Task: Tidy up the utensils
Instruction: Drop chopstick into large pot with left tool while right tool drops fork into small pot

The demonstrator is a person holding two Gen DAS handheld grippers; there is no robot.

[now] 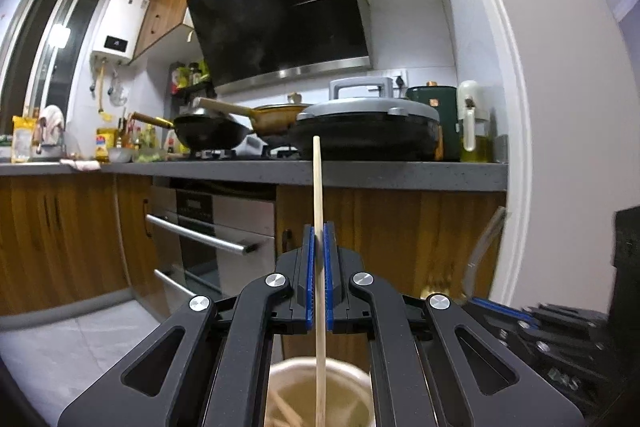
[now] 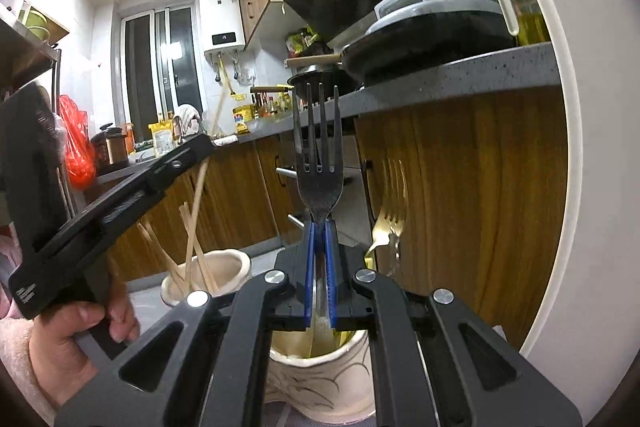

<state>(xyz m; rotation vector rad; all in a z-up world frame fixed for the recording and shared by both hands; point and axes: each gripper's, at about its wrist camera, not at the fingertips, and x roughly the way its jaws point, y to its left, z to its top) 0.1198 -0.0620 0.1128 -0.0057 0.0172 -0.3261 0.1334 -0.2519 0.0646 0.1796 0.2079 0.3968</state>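
Note:
In the left wrist view my left gripper (image 1: 319, 231) is shut on a pale wooden chopstick (image 1: 317, 183) that stands upright. Its lower end hangs over a cream holder (image 1: 352, 379) with more chopsticks inside. My right gripper (image 2: 320, 227) is shut on the neck of a dark fork (image 2: 319, 163), tines up, above a patterned cream holder (image 2: 340, 379). The right wrist view also shows the left gripper (image 2: 202, 147) at the left, held by a hand (image 2: 76, 335), over the chopstick holder (image 2: 236, 263). A golden fork (image 2: 390, 227) stands just right of my right gripper.
A grey countertop (image 1: 280, 173) runs across ahead with pans, a lidded grill pan (image 1: 368, 127) and an oil bottle (image 1: 474, 131). Wooden cabinets and a steel oven (image 1: 212, 227) sit below it. A white door frame (image 1: 516, 147) rises on the right.

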